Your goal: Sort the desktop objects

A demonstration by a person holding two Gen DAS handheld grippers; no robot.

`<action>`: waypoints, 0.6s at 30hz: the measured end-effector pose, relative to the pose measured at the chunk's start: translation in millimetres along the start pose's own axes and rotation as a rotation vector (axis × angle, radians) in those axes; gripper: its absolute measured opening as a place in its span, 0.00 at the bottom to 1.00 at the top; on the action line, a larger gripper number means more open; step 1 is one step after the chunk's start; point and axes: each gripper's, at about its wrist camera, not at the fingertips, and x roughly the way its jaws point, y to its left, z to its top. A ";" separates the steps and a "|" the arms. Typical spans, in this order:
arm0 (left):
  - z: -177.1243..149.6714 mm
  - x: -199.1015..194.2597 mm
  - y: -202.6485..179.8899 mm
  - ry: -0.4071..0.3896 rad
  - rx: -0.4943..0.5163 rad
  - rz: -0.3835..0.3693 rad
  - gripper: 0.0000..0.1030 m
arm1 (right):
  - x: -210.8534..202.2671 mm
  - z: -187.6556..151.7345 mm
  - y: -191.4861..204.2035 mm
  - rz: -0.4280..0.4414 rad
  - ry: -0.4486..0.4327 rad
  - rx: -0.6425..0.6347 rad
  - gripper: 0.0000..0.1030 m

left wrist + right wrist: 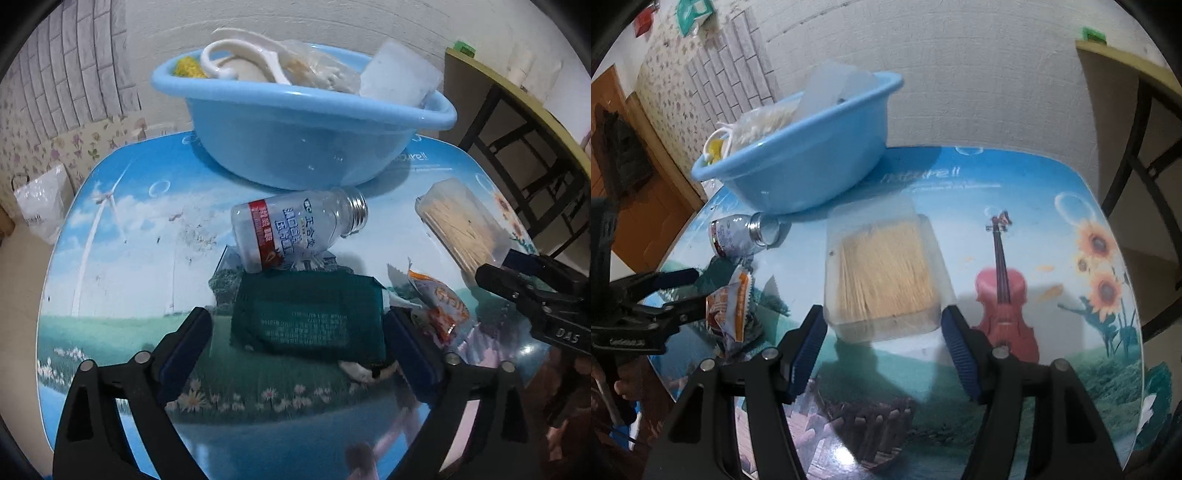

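My left gripper [297, 343] stands with its jaws apart on either side of the flat dark green foil packet [308, 314] lying on the printed blue tabletop [122, 229], and my right gripper [884, 341] stands equally apart at the near corners of the clear plastic box of wooden toothpicks [884, 273]. Beyond the packet lies the capless clear plastic bottle with a red label [291, 230] on its side, with the crumpled orange snack wrapper [441, 310] just right of the packet. Farthest back sits the light blue plastic basin [295, 136], already holding several objects.

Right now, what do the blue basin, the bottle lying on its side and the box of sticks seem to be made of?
Blue basin: probably moulded plastic, glossy, with highlights along its rim. Bottle: clear, glass or plastic, I cannot tell which; printed label, silvery threaded neck, no cap. Box of sticks: translucent, slightly frosted plastic; the pale sticks inside look like wood or bamboo.
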 end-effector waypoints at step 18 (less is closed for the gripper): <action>-2.2 -15.2 39.7 -0.039 -0.075 0.003 0.44 | -0.2 2.7 -0.6 -0.026 0.012 -0.008 0.74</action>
